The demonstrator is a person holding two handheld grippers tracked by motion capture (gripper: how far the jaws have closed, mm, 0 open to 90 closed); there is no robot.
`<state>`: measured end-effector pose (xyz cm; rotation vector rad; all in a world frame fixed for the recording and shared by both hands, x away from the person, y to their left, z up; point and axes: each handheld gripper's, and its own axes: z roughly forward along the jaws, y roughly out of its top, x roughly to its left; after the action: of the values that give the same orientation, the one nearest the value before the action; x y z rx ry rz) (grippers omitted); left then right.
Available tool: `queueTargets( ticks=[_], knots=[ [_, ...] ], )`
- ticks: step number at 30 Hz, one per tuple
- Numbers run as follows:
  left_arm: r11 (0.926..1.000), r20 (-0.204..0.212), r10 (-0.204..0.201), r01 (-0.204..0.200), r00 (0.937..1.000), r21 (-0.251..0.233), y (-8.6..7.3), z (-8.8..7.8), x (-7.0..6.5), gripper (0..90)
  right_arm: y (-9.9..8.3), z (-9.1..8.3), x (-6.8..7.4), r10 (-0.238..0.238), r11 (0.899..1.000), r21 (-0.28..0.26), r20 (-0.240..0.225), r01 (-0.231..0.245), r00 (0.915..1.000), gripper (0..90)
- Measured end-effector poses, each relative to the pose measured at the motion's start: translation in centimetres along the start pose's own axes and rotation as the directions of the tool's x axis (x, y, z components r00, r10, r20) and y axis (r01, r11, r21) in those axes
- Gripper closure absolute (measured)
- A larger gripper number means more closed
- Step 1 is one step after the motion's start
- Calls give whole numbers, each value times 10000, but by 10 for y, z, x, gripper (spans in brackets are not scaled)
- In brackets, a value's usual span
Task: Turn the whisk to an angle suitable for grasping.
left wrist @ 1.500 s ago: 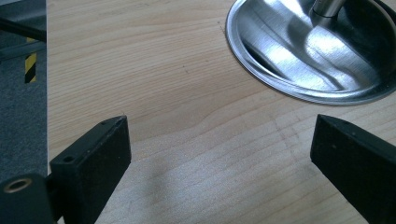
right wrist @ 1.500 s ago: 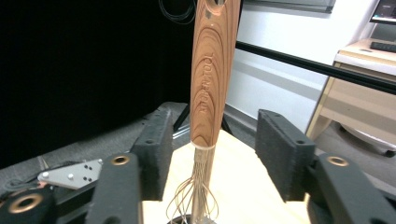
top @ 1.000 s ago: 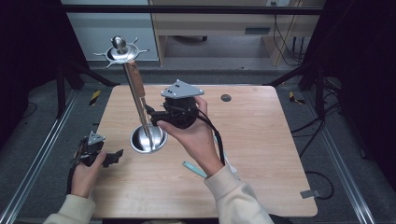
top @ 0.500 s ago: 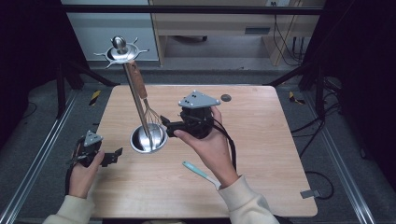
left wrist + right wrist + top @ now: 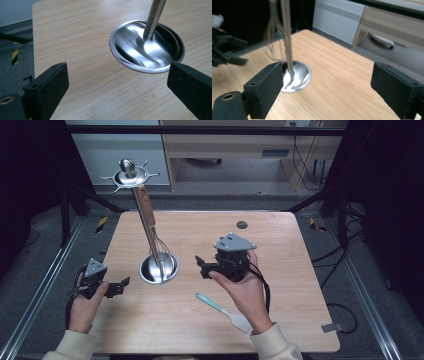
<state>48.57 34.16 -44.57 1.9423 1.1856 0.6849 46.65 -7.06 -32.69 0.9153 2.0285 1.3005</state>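
A whisk [image 5: 159, 249] with a wooden handle is seen hanging on a steel utensil stand [image 5: 131, 174], over the round base [image 5: 159, 269] near the table's [image 5: 280, 240] left middle. The right gripper [image 5: 200, 266], its jaws spread wide and empty, is held just beside the base; the left gripper [image 5: 122, 286], likewise wide and empty, is rested near the left edge. Should either be swung carelessly, the stand could be knocked and the whisk shaken loose. A teal spatula [image 5: 222, 311] is left near the front edge.
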Motion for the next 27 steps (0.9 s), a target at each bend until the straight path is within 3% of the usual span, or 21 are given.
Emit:
queueTargets(
  ticks=[7,8,9,10,12,13,17,22,27],
  knots=[
    [9994,216,276,-280,9994,179,10,0,-3,32,-35,-4,-18,424,9980,428,746,-457,9963,148],
    [9984,344,569,-569,9978,-2,11,1,-2,33,-39,-4,-20,469,9973,526,835,-514,9954,142],
    [9991,238,367,-372,9990,215,12,-1,-4,32,-44,-4,-22,489,9970,559,917,-542,9946,138],
    [9982,338,604,-605,9976,35,13,0,-3,32,-48,-4,-24,576,9960,619,1004,-640,9933,132],
    [9980,343,636,-636,9974,14,15,-1,-3,31,-56,-3,-28,585,9945,795,1176,-681,9913,125],
    [9987,259,456,-461,9986,198,16,-4,-4,32,-59,-3,-29,631,9937,846,1265,-742,9900,126],
    [9983,244,580,-580,9980,20,23,-9,-5,32,-69,0,-34,869,9891,1066,1372,-1019,9867,132],
    [9970,190,754,-750,9970,-180,36,-22,-7,32,-81,2,-36,1009,9904,799,1399,-1129,9850,148],
    [9949,105,908,-902,9958,-443,50,-34,-7,32,-97,7,-41,1188,9833,1218,1348,-1354,9837,153]
  ],
)
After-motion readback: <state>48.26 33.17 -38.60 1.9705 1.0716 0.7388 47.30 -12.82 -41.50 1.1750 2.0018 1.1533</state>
